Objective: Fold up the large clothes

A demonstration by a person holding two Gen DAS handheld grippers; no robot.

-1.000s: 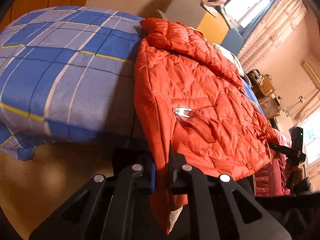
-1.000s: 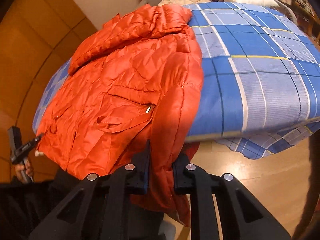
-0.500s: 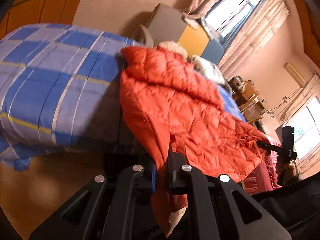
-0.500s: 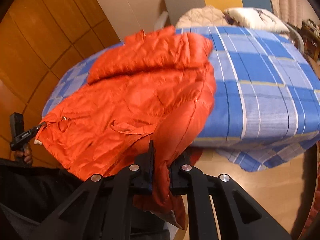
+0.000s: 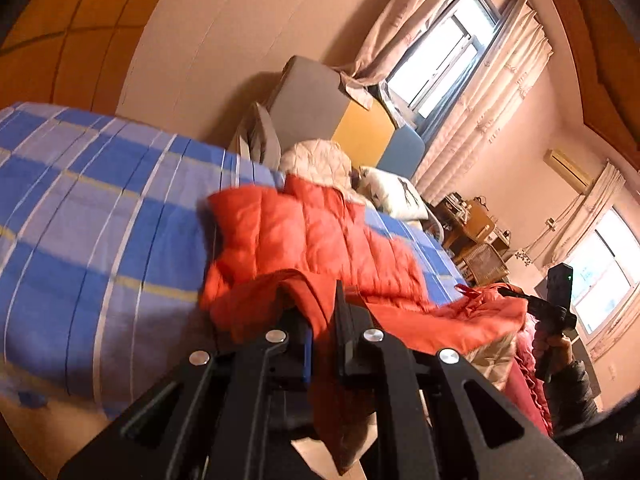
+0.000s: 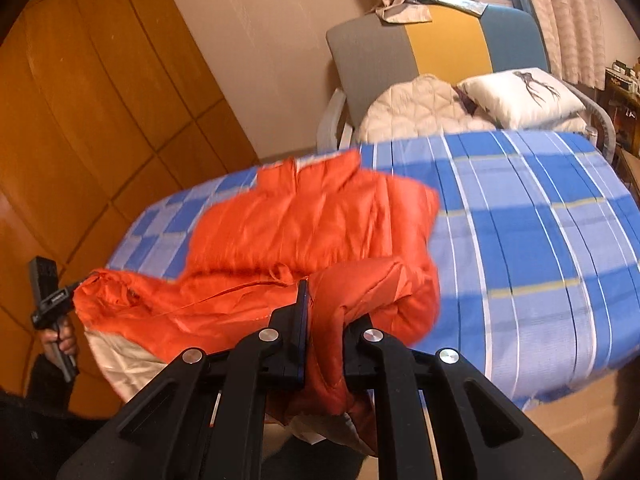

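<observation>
An orange quilted jacket (image 5: 316, 236) lies on a bed with a blue checked cover (image 5: 92, 220), its collar end toward the headboard. My left gripper (image 5: 322, 320) is shut on the jacket's hem at one bottom corner and holds it lifted. My right gripper (image 6: 324, 332) is shut on the jacket (image 6: 304, 224) at the other bottom corner, also lifted above the bed (image 6: 540, 232). The hem hangs between the two grippers and shows its pale lining (image 6: 120, 364). Each gripper shows small in the other's view, the right one (image 5: 520, 294) and the left one (image 6: 78, 286).
A white pillow (image 6: 520, 96) and a cream quilt (image 6: 416, 112) lie at the bed's head by a grey, yellow and blue headboard (image 6: 440, 48). Wooden wall panels (image 6: 80, 120) stand on the left. Curtained windows (image 5: 444, 56) and wooden shelves (image 5: 472, 224) are beyond the bed.
Both grippers have risen and moved forward with the jacket's bottom edge, lifting it off the bed's edge and carrying it toward the collar. The lining now shows underneath.
</observation>
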